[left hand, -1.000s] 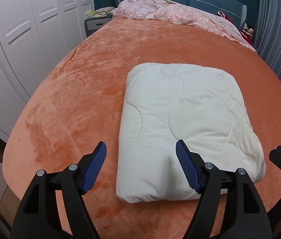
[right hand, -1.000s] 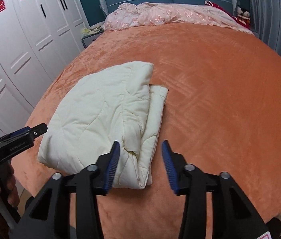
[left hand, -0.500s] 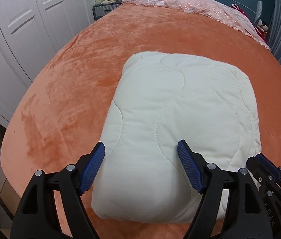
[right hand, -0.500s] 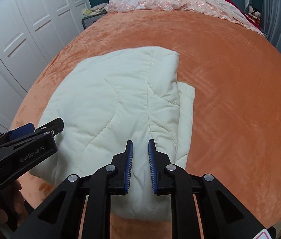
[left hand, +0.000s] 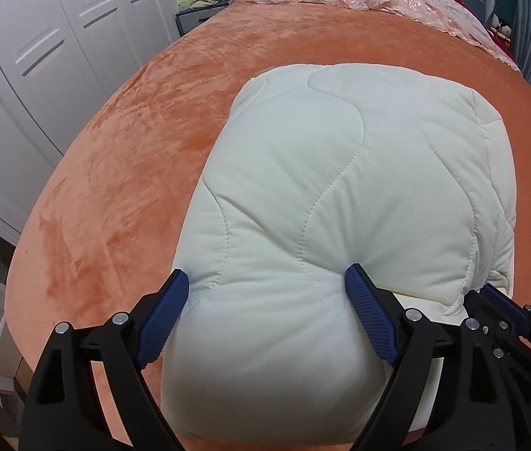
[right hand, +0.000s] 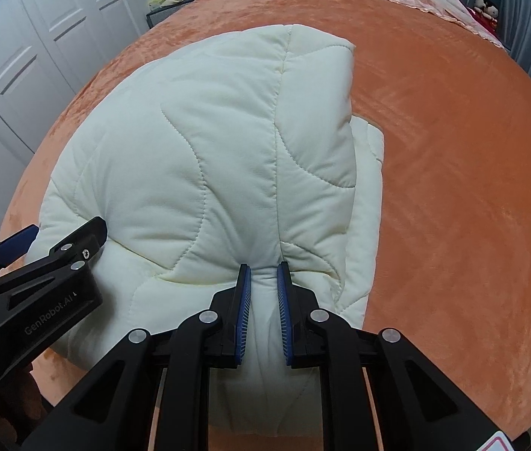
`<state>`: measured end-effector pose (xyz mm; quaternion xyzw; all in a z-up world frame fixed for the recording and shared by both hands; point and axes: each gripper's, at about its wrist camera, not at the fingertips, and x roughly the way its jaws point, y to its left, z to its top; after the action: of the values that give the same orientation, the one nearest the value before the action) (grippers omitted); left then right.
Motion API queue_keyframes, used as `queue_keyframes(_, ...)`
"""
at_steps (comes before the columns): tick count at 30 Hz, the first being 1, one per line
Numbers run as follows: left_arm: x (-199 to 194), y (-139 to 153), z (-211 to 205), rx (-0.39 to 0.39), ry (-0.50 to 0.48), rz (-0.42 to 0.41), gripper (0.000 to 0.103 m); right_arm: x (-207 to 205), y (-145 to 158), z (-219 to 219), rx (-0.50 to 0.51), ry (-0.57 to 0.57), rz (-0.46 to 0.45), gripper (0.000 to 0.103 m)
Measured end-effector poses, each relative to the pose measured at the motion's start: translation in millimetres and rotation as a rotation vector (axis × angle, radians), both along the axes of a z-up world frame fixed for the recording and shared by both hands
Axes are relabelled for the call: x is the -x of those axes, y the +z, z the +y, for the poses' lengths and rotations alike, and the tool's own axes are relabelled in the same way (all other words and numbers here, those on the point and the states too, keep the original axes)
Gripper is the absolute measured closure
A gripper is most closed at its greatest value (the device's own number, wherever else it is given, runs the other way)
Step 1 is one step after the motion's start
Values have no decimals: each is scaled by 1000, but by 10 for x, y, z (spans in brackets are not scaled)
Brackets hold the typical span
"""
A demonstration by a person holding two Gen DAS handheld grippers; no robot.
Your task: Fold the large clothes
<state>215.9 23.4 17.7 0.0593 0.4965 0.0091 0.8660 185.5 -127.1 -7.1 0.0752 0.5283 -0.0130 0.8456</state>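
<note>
One folded cream quilt point(left hand: 340, 195) lies on the orange bed point(left hand: 115, 188), long axis running near to far, near end bulging upward. Wavy stitching crosses its puffy surface; layered edges show at right. Two grippers: the left gripper point(left hand: 267, 289) is spread wide, straddling the near edge; the right gripper point(right hand: 263, 276) is nearly closed, pinching a quilt fold.
</note>
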Motion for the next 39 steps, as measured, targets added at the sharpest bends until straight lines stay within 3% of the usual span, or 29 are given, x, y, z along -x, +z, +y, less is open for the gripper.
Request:
queue_keyframes(18, -22, -161, -83, -48, 22, -45, 12, 58, -57, -38, -22, 6, -25, 91)
queue_keyframes(23, 35, -36, 10, 17, 30, -50, 12, 189, 174, -49, -38, -6, -62, 87)
queue_keyframes(27, 216, 144, 96, 64, 49, -51, 12, 435, 406, -42, -41, -6, -122, 70)
queue_keyframes(31, 510, 312, 73, 33, 31, -99, 12, 746, 631, 33, 35, 15, -190, 49)
queue_keyframes(34, 722, 400, 43, 38, 21, -123, 12, 976, 724, 47, 62, 19, -216, 40)
queue_keyframes(39, 1024, 475, 37, 57, 30, -155, 12, 1304, 740, -21, 100, -16, -237, 33)
